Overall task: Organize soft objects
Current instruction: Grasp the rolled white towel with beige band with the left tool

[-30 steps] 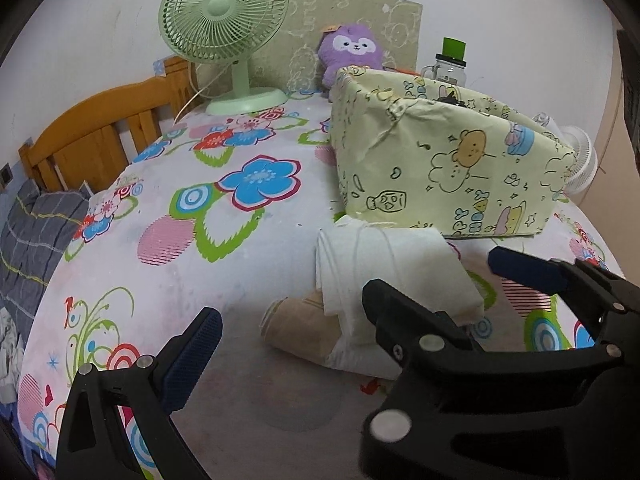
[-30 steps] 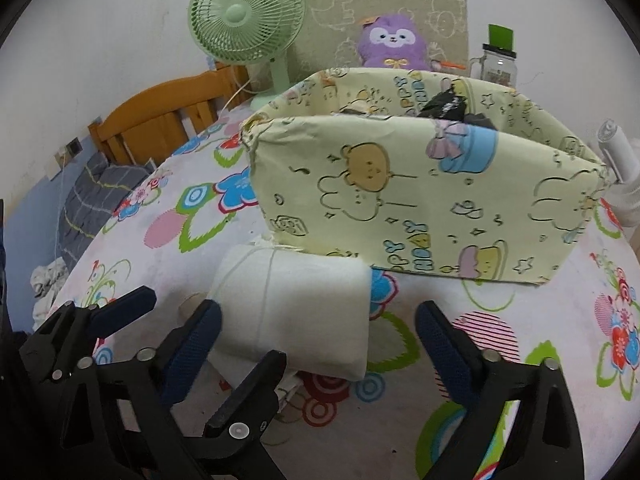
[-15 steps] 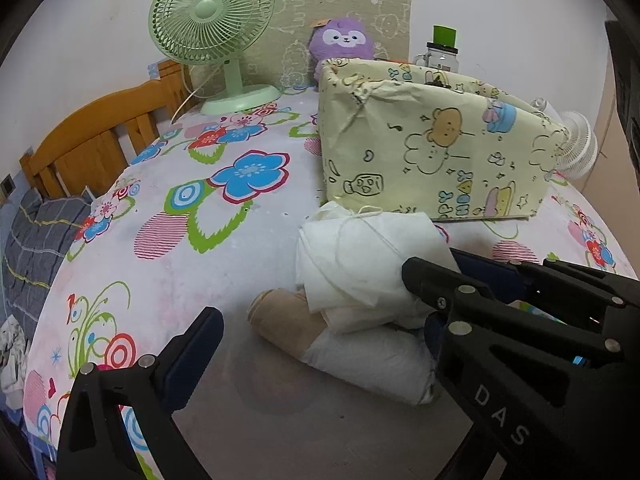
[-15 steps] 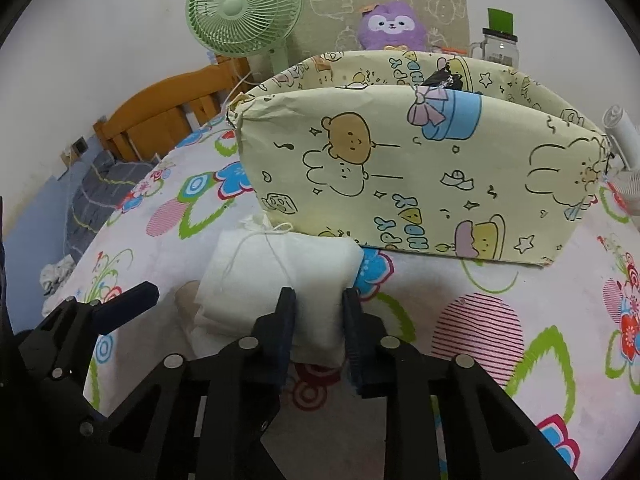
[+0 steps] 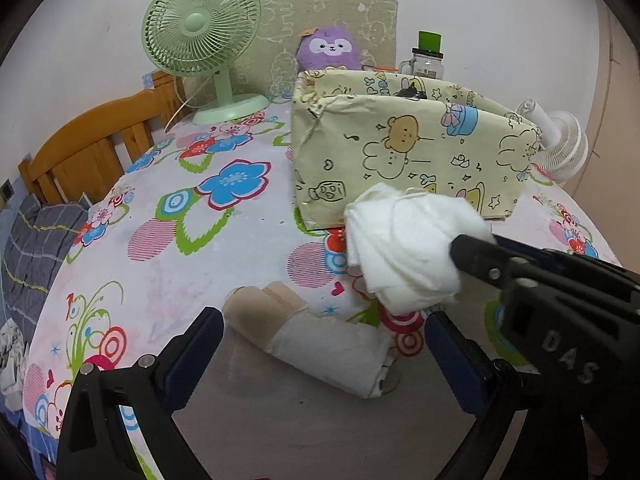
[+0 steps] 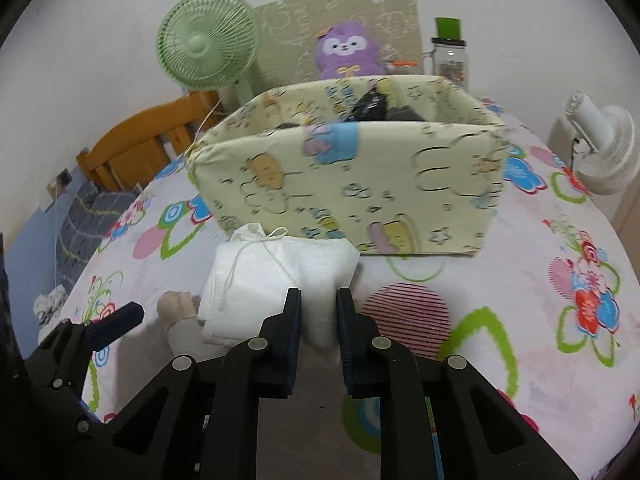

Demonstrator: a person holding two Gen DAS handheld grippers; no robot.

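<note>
My right gripper (image 6: 318, 308) is shut on a folded white cloth (image 6: 276, 276) and holds it above the table in front of the yellow cartoon-print fabric bin (image 6: 360, 184). In the left wrist view the cloth (image 5: 404, 248) hangs lifted from that gripper's black fingers (image 5: 476, 258). A beige and white sock roll (image 5: 304, 336) lies on the table just beyond my left gripper (image 5: 320, 344), which is open and empty. The bin (image 5: 400, 152) holds dark items.
A green fan (image 5: 204, 48), a purple plush (image 5: 330, 50) and a jar with a green lid (image 5: 426, 60) stand at the back. A white fan (image 5: 560, 148) is at the right. A wooden headboard (image 5: 84, 152) lies left of the flowered tablecloth (image 5: 160, 240).
My right gripper closed on the white cloth and lifted it off the sock roll toward the bin. The left gripper stayed open near the sock roll.
</note>
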